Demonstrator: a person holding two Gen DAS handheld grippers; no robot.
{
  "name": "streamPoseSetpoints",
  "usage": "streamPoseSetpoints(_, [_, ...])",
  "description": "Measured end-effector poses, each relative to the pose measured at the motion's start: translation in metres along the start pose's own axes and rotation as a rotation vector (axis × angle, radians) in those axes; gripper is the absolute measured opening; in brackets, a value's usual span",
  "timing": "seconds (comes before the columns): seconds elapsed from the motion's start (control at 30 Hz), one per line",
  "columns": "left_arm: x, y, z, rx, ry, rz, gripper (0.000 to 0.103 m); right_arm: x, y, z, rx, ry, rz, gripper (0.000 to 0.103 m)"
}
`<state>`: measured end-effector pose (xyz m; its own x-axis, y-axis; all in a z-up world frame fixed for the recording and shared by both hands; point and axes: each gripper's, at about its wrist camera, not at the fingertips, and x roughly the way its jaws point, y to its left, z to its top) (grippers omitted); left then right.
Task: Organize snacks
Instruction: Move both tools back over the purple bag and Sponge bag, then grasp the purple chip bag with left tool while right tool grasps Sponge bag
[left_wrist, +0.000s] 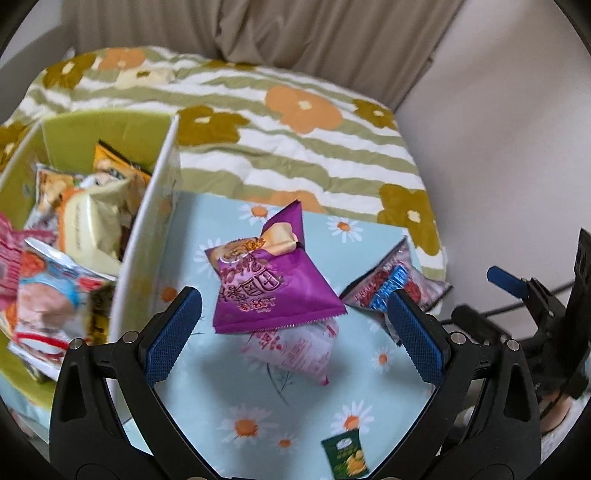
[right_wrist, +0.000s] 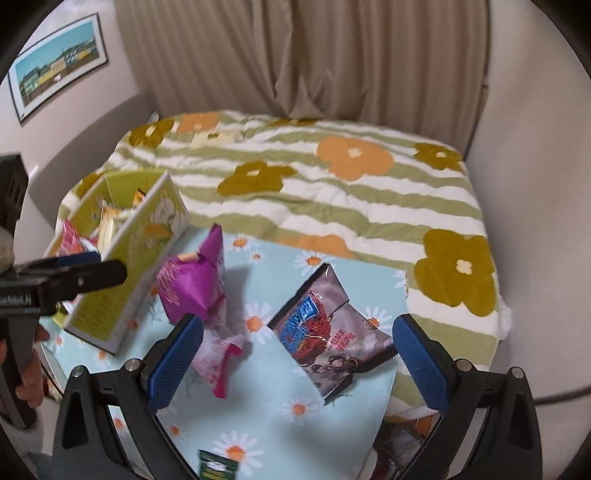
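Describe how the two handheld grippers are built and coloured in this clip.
Both the left gripper and right gripper share one design: matte black plastic frames with silver screw heads, and blue textured rubber pads on each finger. White lettering, too blurred to read, marks the left one's body.

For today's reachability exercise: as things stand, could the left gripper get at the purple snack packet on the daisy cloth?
Probably yes. The left gripper is open, and the purple snack packet lies uncovered just ahead between its fingers, atop a pale pink packet. The green box stands clear to one side.

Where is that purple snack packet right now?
The purple snack packet lies on the daisy cloth, just right of the green box, overlapping a pale pink packet.
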<state>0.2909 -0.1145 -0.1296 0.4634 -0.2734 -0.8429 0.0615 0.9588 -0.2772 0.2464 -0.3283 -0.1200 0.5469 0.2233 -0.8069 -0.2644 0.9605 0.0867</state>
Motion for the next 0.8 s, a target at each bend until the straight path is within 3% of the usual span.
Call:
streamPoseSetpoints(0.3, [0.061, 0.011, 0.015, -0.111, 0.072, 0.08, 0.1, 0.048, -0.01, -0.007, -0.134, 0.083, 0.051, 0.102])
streamPoseSetpoints(0.5, [0.099, 0.018, 0.019, -0.144, 0.14, 0.116, 0.1, 0.076, -0.006, -0.014, -0.341, 0.131, -0.027, 0.102])
streamPoseSetpoints(0.7, [0.12, 0.023, 0.018, -0.156, 0.184, 0.104, 0.1, 0.098, -0.005, -0.023, -0.473, 0.187, -0.026, 0.102])
streamPoseSetpoints(0.8, [0.125, 0.027, 0.015, -0.173, 0.206, 0.079, 0.088, 0.107, -0.005, -0.026, -0.491, 0.209, -0.035, 0.102])
